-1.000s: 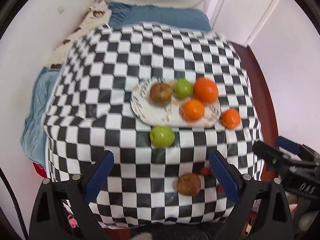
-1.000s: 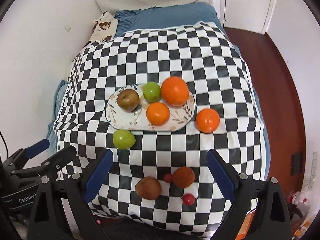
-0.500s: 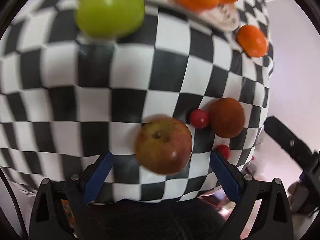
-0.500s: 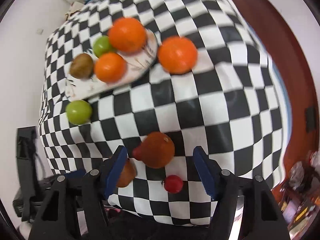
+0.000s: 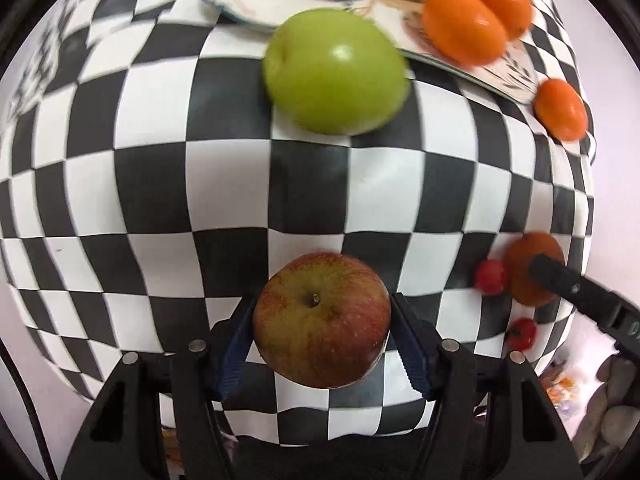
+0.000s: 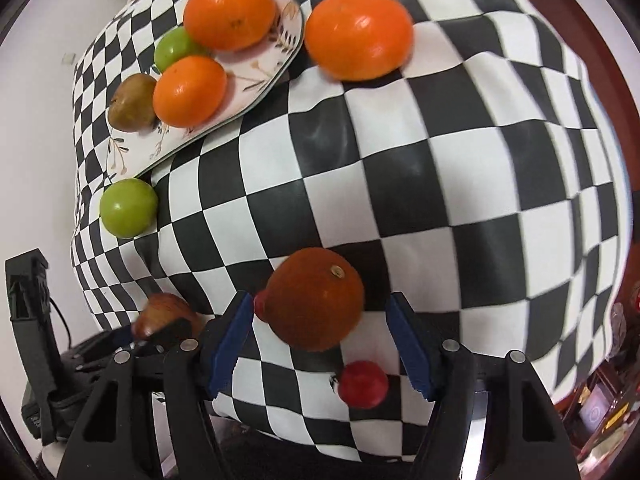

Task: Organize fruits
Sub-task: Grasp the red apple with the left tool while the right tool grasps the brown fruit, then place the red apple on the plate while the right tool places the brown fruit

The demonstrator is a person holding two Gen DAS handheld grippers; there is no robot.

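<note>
A red-green apple (image 5: 322, 320) sits near the front edge of the checkered table, and my left gripper (image 5: 323, 308) is closing on it, both blue pads touching its sides. A dark orange fruit (image 6: 314, 300) lies between the jaws of my right gripper (image 6: 320, 300), which are closing; the right pad stands apart from it. A small red fruit (image 6: 362, 384) lies between the fingers too. The patterned plate (image 6: 248, 76) holds two oranges, a green apple and a brown fruit. Off the plate lie a green apple (image 5: 334, 72) and an orange (image 6: 358, 34).
Two small red fruits (image 5: 491, 277) lie beside the dark orange fruit. The tablecloth drops away just below both grippers. A white wall is on the left, a wooden floor (image 6: 600, 20) on the right, and clutter (image 5: 616, 420) lies below the table's right corner.
Both grippers have dropped toward the table's front edge and tilted down. The left jaws narrowed onto the red-green apple. The right jaws narrowed around the dark orange fruit.
</note>
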